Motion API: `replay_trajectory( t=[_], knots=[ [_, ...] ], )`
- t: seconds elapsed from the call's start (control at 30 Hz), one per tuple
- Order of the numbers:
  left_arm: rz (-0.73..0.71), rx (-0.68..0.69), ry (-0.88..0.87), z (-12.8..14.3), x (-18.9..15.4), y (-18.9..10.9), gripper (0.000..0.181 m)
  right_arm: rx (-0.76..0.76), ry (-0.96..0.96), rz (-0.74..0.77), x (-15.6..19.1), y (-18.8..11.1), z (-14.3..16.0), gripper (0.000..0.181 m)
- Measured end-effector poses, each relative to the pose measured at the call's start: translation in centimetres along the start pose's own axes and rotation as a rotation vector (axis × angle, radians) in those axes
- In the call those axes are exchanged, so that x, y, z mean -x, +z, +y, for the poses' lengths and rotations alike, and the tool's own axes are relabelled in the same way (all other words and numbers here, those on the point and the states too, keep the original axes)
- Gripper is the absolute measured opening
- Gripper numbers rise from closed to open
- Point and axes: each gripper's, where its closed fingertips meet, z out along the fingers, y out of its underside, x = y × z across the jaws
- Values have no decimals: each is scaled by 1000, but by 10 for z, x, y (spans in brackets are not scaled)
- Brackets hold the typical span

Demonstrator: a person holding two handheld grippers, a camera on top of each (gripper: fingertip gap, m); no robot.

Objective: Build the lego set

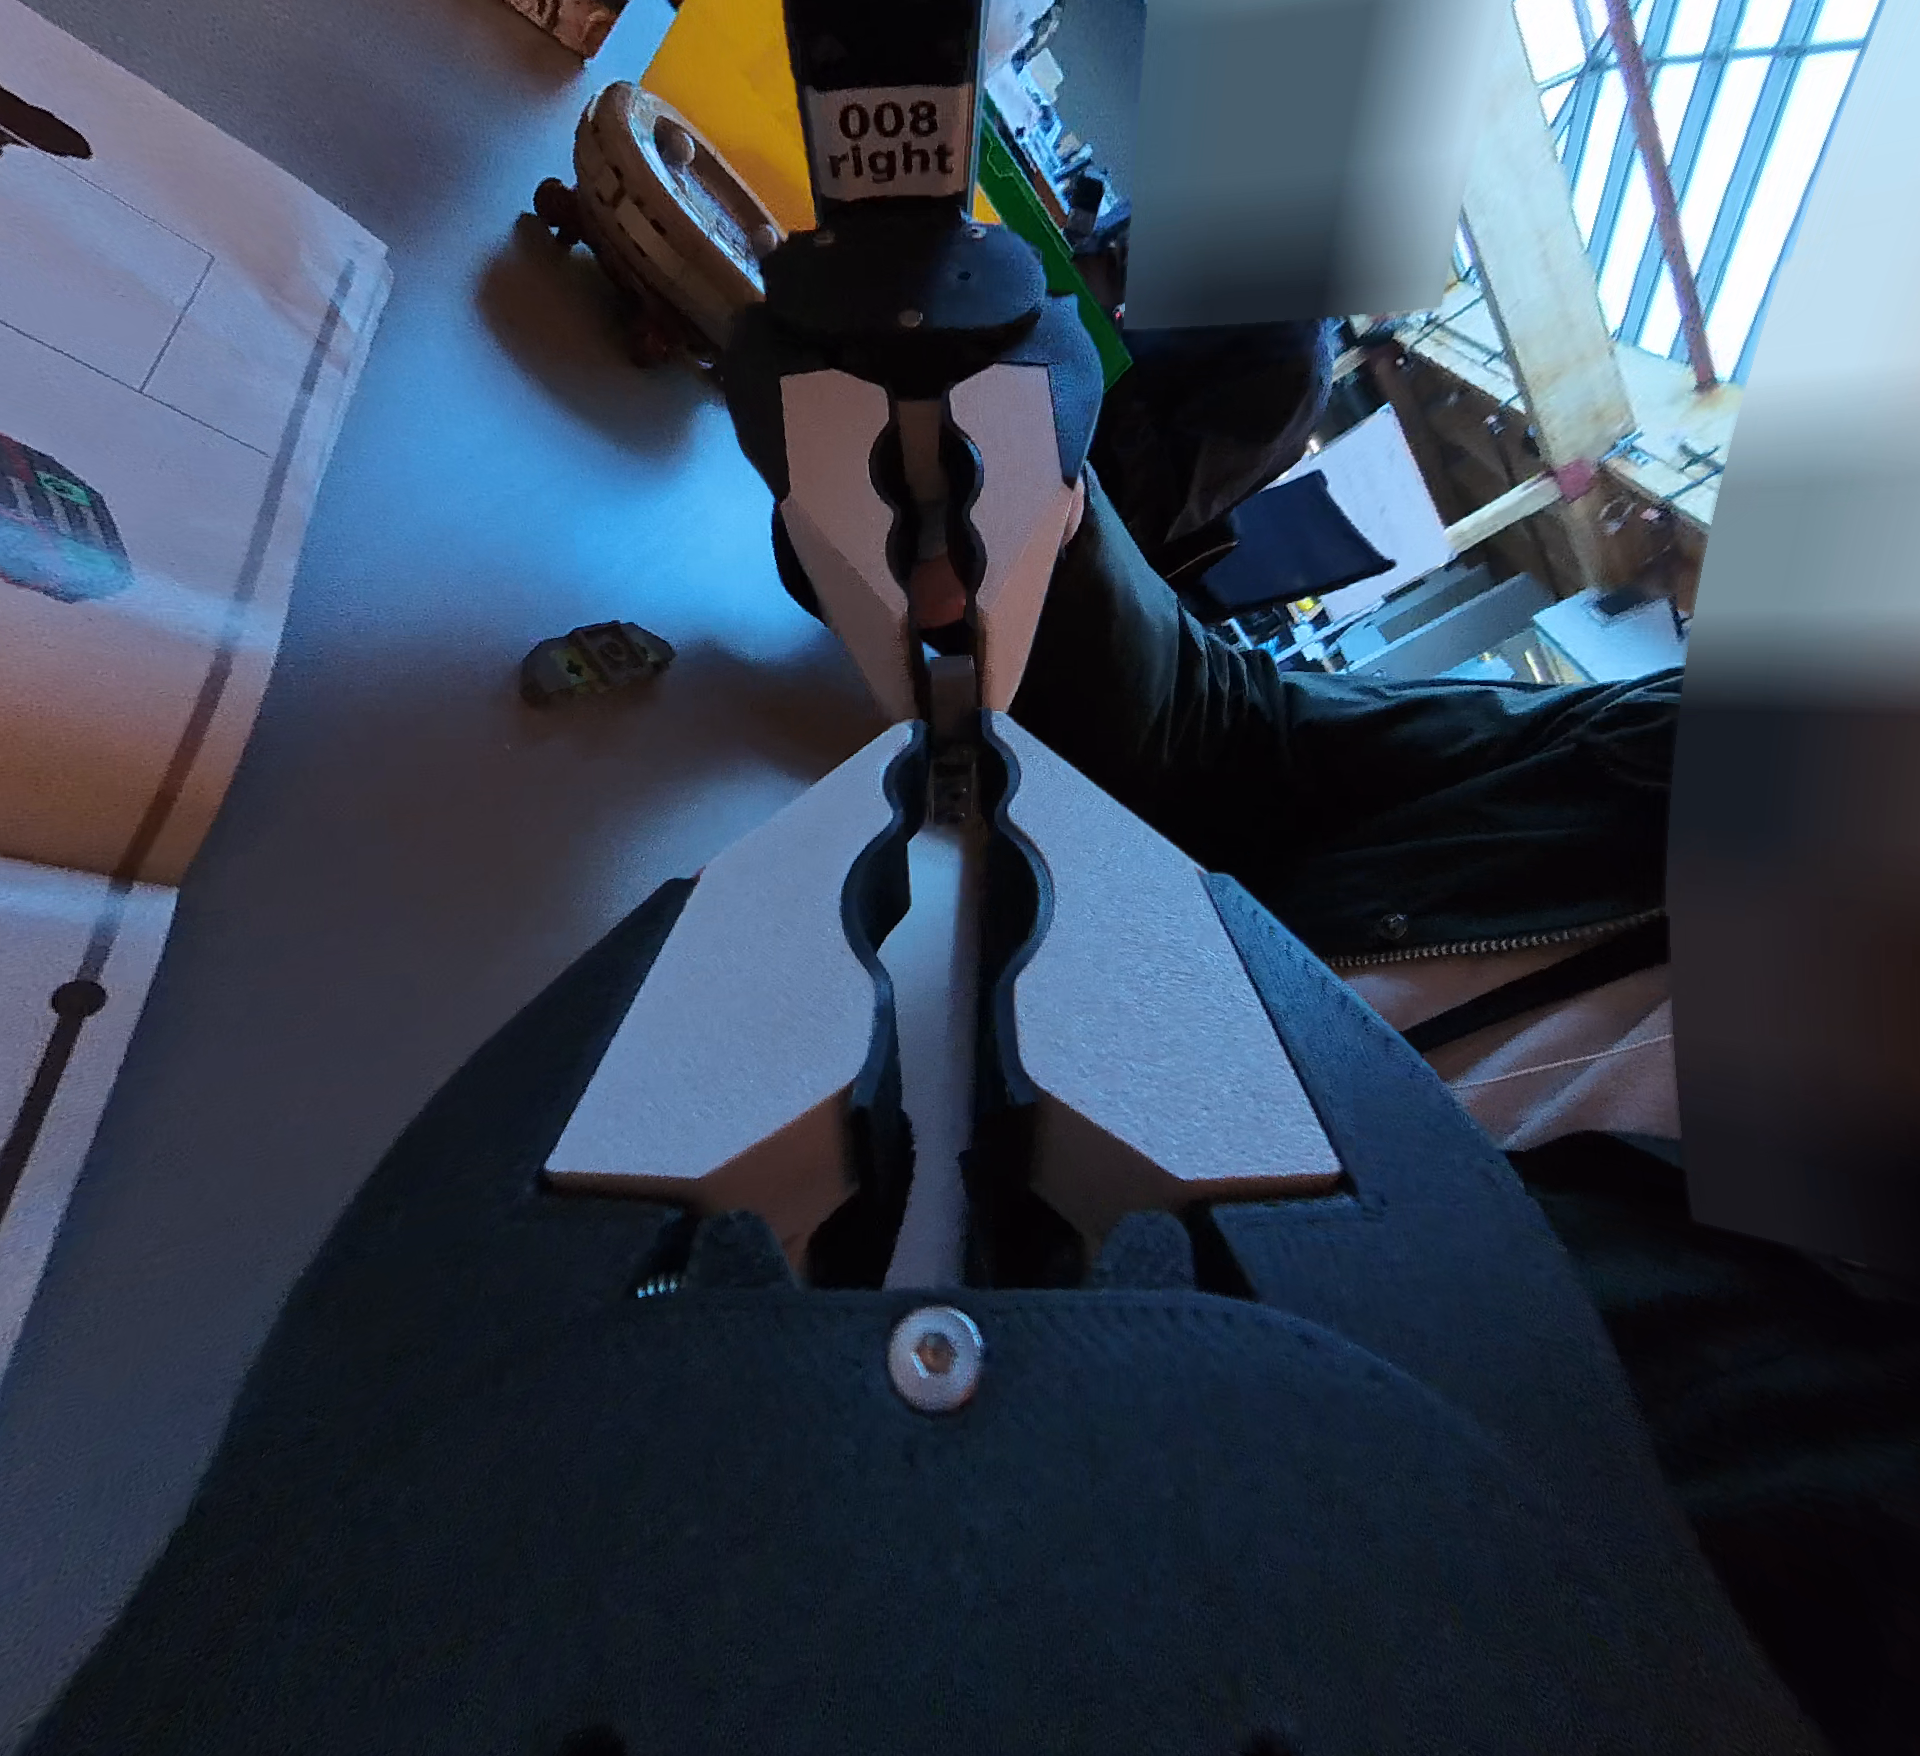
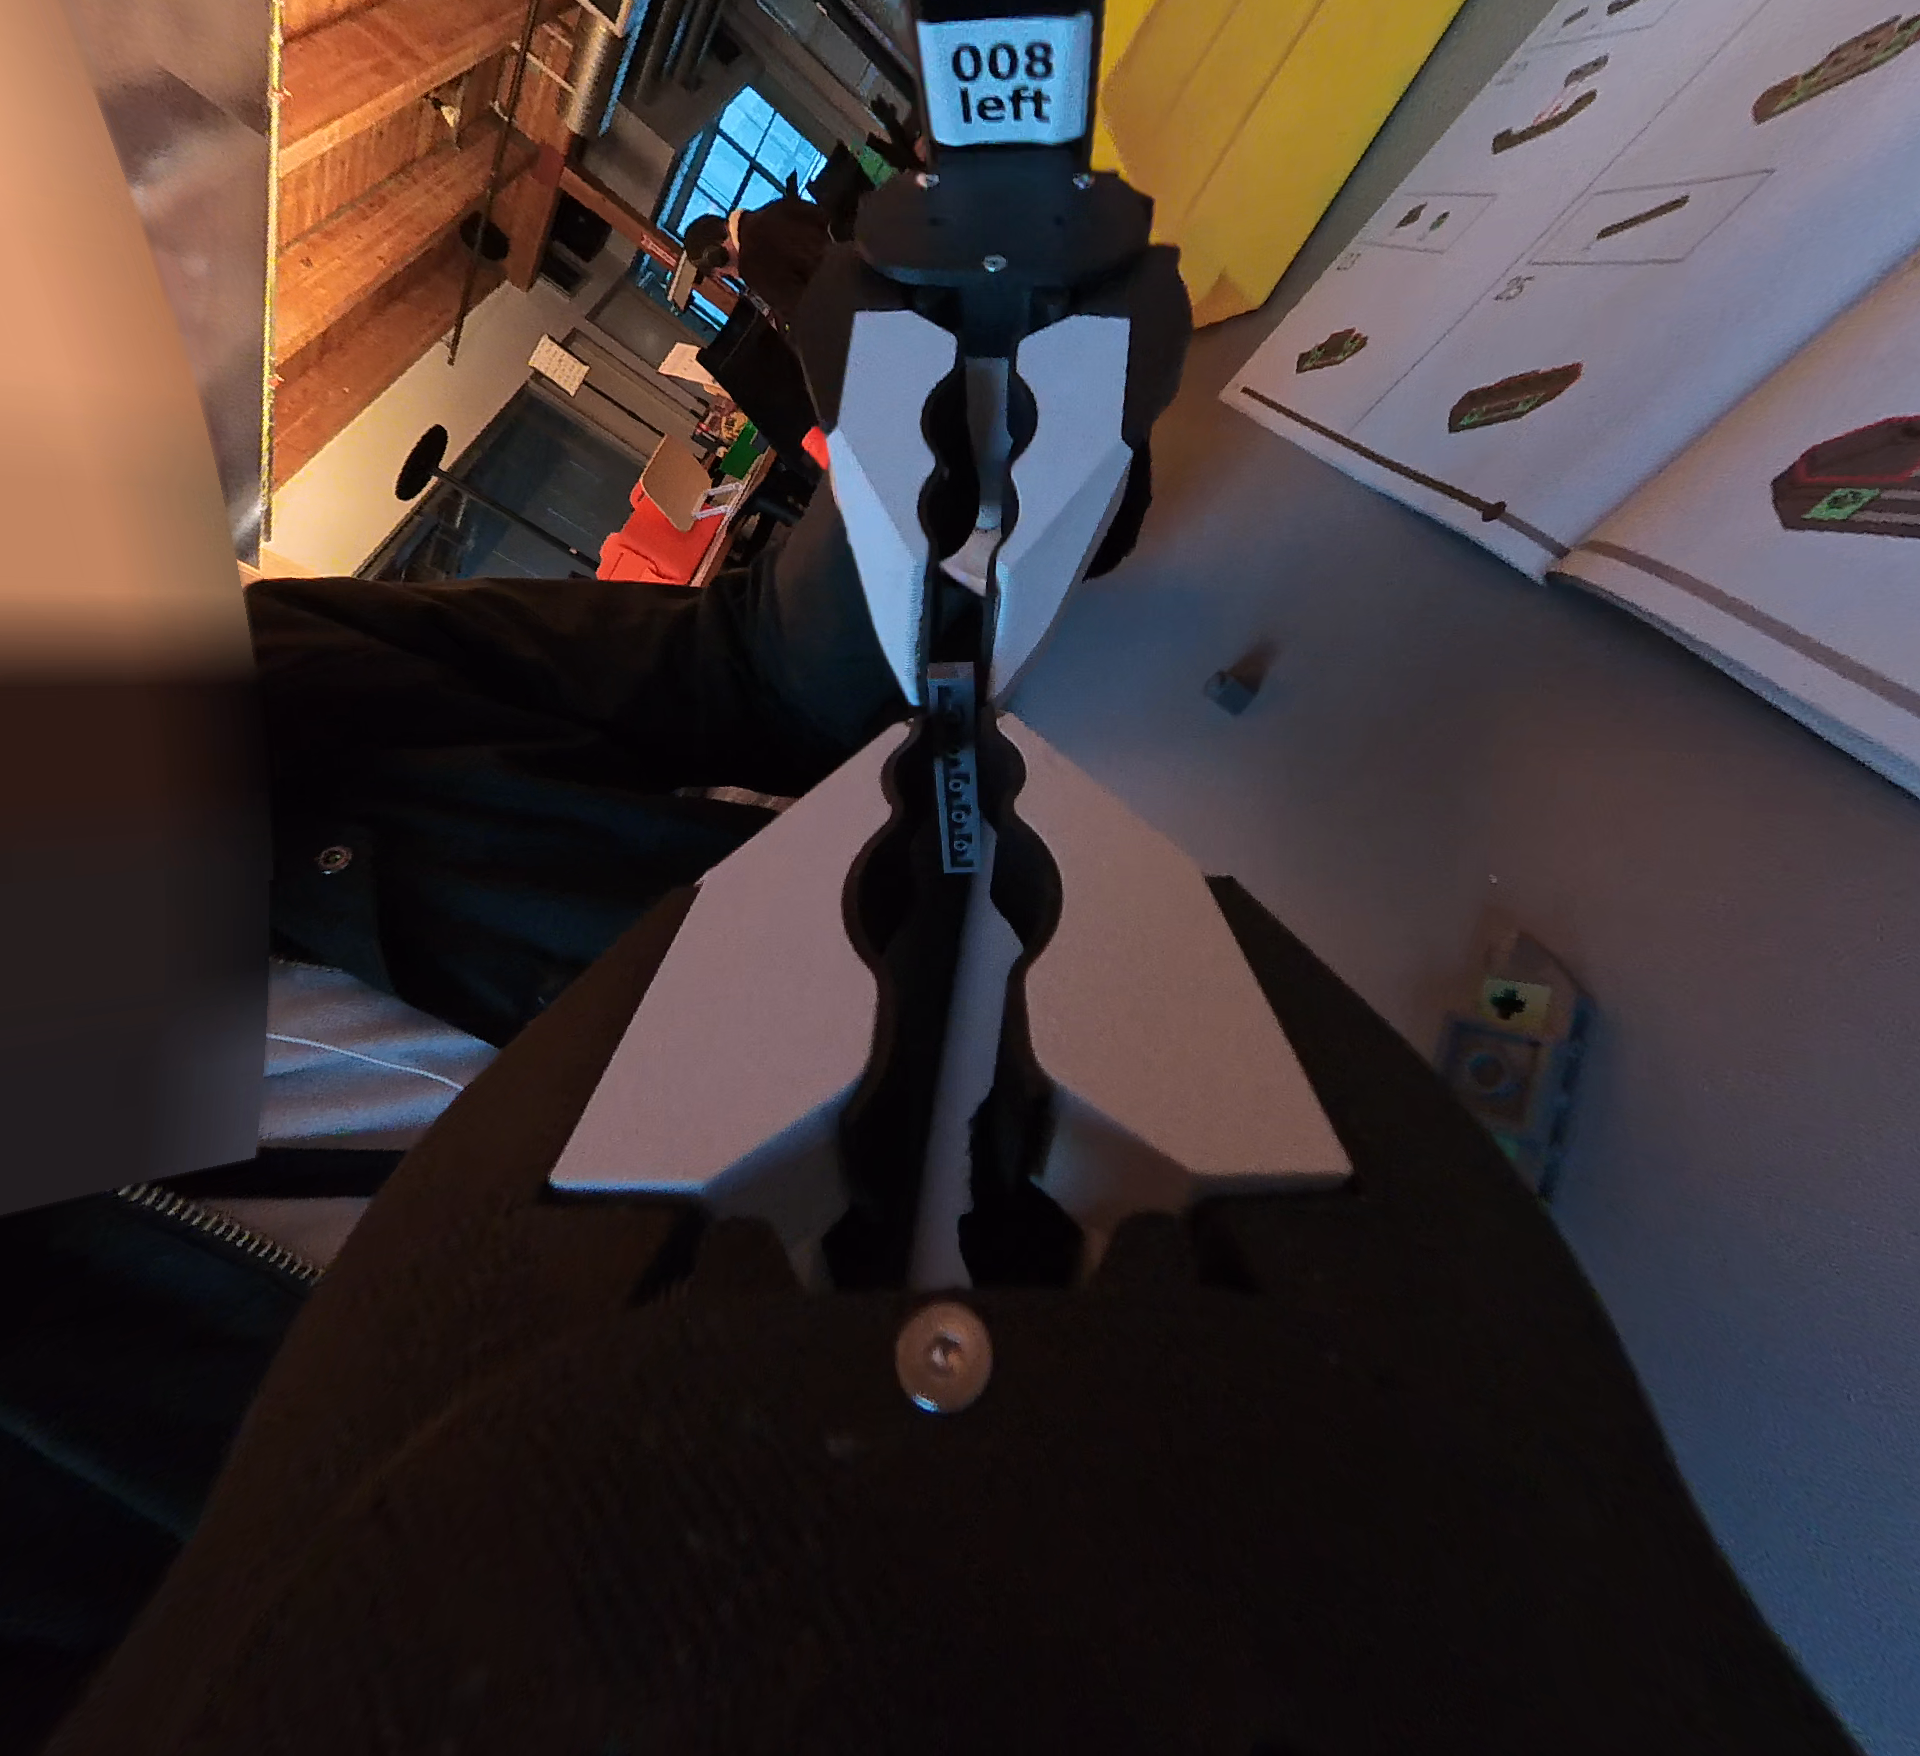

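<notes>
Facing tip to tip above the worktop, left gripper (image 1: 948, 776) and right gripper (image 2: 951, 776) are both closed on thin lego pieces. The grey studded plate (image 2: 958, 813) runs lengthwise between the right fingers, pointing at the left gripper's small piece (image 2: 951, 680).

Yellow box (image 2: 1299, 44), grey table (image 1: 436, 480), white-and-black left gripper (image 1: 948, 750).

Loft workshop, timber beams (image 2: 416, 44), skylights (image 1: 1714, 44)
</notes>
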Motion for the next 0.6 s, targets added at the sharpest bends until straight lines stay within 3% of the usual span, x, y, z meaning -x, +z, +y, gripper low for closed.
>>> replay_trajectory(
  t=[0.13,0.3,0.43,0.6],
  knots=[
    [-77,30,44,4,9,-1,6,19,-19,56,-9,2,4,6],
    [-118,39,100,4,8,-4,6,-8,11,21,-9,5,1,6],
    [-96,-26,129,-4,2,-3,7,-33,-20,15,-3,2,-6,6],
    [-152,29,161,4,10,-3,6,11,-37,61,-11,4,1,6]
  ],
)
